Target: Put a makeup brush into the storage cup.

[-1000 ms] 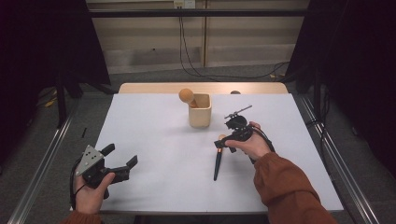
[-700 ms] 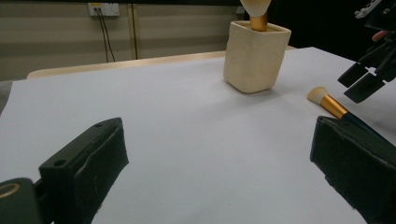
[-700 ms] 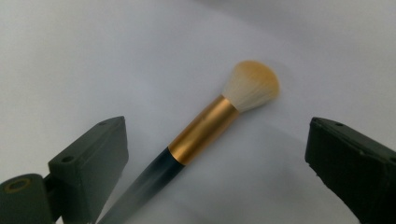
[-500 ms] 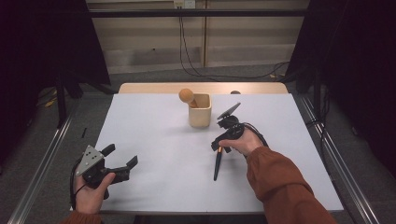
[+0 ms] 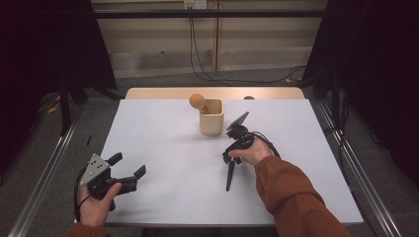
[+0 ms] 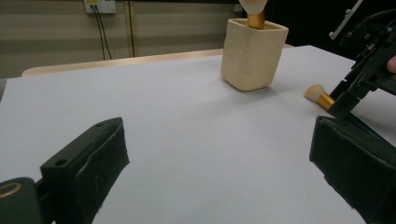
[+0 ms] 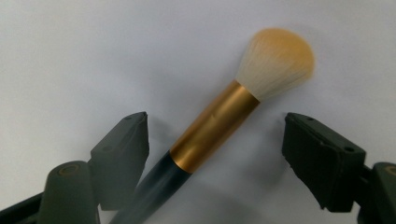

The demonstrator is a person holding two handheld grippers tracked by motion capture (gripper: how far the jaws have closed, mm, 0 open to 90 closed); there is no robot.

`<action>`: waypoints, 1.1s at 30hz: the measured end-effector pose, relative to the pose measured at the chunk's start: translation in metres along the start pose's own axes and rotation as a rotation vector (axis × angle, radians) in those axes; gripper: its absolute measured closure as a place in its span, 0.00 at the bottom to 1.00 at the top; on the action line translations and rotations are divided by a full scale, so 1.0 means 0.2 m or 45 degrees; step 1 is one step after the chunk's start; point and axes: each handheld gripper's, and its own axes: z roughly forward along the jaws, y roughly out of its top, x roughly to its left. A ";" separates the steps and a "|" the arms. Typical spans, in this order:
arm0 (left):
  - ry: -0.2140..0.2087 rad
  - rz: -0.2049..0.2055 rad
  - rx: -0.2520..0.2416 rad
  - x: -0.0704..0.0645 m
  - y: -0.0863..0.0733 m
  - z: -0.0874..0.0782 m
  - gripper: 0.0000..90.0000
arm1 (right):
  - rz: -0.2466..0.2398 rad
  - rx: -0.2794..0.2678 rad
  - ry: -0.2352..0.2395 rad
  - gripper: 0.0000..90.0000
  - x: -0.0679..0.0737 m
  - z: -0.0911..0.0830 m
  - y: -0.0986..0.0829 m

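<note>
Brush: a makeup brush (image 7: 219, 126) with pale bristles, a gold ferrule and a dark handle lies flat on the white table (image 5: 163, 143), a little right of the middle, bristle end toward the cup.
Brush in the high view: its dark handle (image 5: 230, 175) runs toward the near edge.
Right gripper: the right gripper (image 5: 231, 153) is tipped steeply down over the brush, its jaws spread wide, one on each side of the ferrule, neither touching it.
Right hand: the right hand (image 5: 254, 153) grips the tool from behind, forearm in a rust sleeve (image 5: 291, 197) coming in from the lower right.
Cup: a cream square cup (image 5: 211, 117) stands just beyond the right gripper; a second brush (image 5: 197, 102) leans out of it, round head up.
Left gripper: the left gripper (image 5: 128, 170) is held low over the near left corner of the table, jaws parted and empty, well apart from the brush.
Left hand: the left hand (image 5: 96, 202) wraps its grip from below.
</note>
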 end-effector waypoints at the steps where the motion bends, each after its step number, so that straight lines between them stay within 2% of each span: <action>1: 0.000 0.000 0.000 0.00 0.00 0.00 0.05 | 0.002 0.000 -0.008 0.28 0.00 0.00 0.00; 4: -0.003 0.001 -0.002 0.00 0.00 0.00 0.05 | 0.010 -0.002 -0.038 0.33 0.01 0.00 0.00; 7: -0.017 -0.033 -0.001 0.01 0.00 0.00 0.05 | 0.015 0.009 -0.076 0.37 0.02 0.00 0.00; 10: -0.005 -0.038 -0.003 0.01 0.00 0.00 0.05 | -0.011 0.018 -0.129 0.42 0.03 0.00 0.01; 12: -0.010 -0.035 -0.001 0.01 0.00 0.00 0.05 | -0.008 0.020 -0.139 0.43 0.04 0.01 0.01; 15: -0.013 -0.031 0.002 0.01 0.00 0.00 0.05 | -0.012 0.018 -0.147 0.45 0.04 0.01 0.01; 23: -0.013 -0.029 0.005 0.01 0.00 0.01 0.05 | -0.039 0.029 -0.144 0.62 0.05 0.00 0.01; 28: -0.015 -0.031 0.001 0.01 0.00 0.00 0.05 | 0.011 0.027 -0.124 0.79 0.01 -0.01 0.03; 33: -0.016 -0.021 0.006 0.01 0.00 0.01 0.05 | 0.014 0.032 -0.113 0.82 0.00 -0.01 0.03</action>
